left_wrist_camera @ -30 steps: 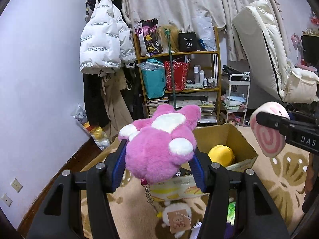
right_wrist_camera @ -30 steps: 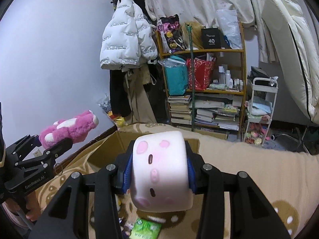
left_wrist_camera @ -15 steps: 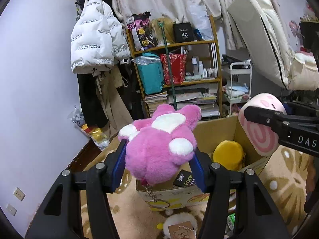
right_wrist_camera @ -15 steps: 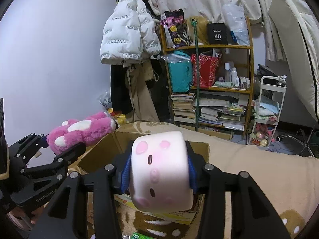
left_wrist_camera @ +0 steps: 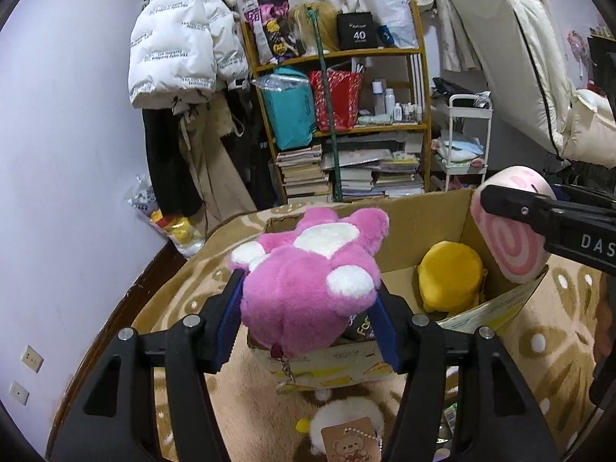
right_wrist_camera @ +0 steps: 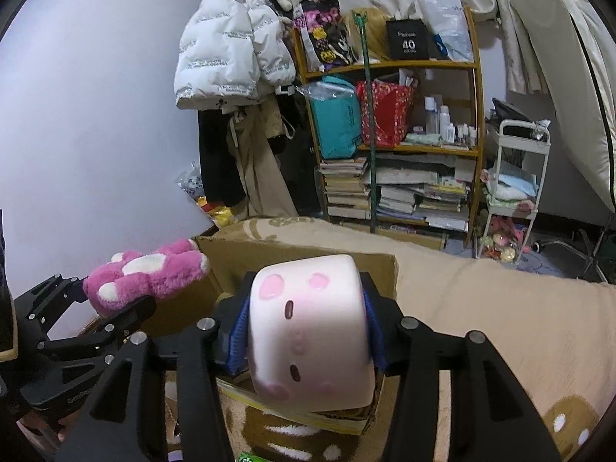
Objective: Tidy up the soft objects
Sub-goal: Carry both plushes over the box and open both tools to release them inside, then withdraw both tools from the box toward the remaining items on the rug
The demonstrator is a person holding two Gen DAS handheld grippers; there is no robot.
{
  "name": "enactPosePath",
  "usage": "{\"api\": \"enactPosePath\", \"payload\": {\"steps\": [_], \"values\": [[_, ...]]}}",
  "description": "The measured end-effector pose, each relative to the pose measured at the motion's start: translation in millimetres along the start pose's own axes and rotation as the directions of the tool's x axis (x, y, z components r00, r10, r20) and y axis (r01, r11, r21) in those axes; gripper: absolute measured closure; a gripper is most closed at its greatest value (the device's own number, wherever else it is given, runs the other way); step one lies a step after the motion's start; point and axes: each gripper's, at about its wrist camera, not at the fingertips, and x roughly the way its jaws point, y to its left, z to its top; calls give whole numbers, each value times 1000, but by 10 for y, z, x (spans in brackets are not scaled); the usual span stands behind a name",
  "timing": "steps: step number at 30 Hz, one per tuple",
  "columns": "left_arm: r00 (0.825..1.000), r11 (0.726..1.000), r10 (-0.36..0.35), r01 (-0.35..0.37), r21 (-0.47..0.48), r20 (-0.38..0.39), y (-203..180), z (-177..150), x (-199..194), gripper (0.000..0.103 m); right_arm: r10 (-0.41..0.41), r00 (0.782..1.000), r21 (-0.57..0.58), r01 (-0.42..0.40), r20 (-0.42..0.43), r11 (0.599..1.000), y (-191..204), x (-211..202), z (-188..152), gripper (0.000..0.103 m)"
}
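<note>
My left gripper (left_wrist_camera: 308,319) is shut on a pink plush bear (left_wrist_camera: 312,277) with white patches and holds it over the near edge of an open cardboard box (left_wrist_camera: 419,223). A yellow plush (left_wrist_camera: 450,275) lies inside the box. My right gripper (right_wrist_camera: 306,327) is shut on a white and pink roll-shaped plush (right_wrist_camera: 308,331) and holds it over the box's near right rim (right_wrist_camera: 304,254). The roll plush (left_wrist_camera: 508,238) also shows at the right of the left wrist view. The pink bear (right_wrist_camera: 150,273) shows at the left of the right wrist view.
A small white plush with a tag (left_wrist_camera: 346,423) lies on the beige patterned rug (left_wrist_camera: 546,338) in front of the box. A wooden shelf (left_wrist_camera: 346,115) with books and bags, a hanging white jacket (left_wrist_camera: 181,46) and a white trolley (left_wrist_camera: 466,138) stand behind.
Both grippers have moved forward and lower toward the box with their plush toys. The box looms larger and its inside shows more.
</note>
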Motion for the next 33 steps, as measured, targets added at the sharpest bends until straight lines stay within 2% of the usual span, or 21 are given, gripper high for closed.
{"api": "enactPosePath", "payload": {"steps": [3,8,12,14,17,20,23,33], "values": [[1000,1000,6,-6,1,-23,12,-28,49,43,5,1000,15,-5,-25,1000,-23,39,-34,47],[999,1000,1,-2,-9,-35,49,-46,52,42,16,999,28,-15,-32,999,-34,33,-63,32],[999,1000,3,-3,2,-44,35,-54,36,32,30,999,43,-29,-22,999,-28,2,-61,17],[999,1000,-5,6,4,-49,29,-57,0,32,49,998,57,-47,-27,997,-28,-14,-57,15],[999,1000,-10,10,-4,-37,42,-49,-88,23,47,999,59,-46,-27,997,-11,-67,-46,11],[999,1000,-19,18,-16,-30,70,-48,-182,21,47,999,63,-47,-9,997,16,-173,-37,1],[999,1000,-13,12,-26,-35,99,-41,-253,13,44,999,72,-44,10,996,26,-310,-29,0],[998,997,-9,4,-83,-62,273,-134,-538,8,25,999,58,-27,30,998,108,-764,-86,0]]}}
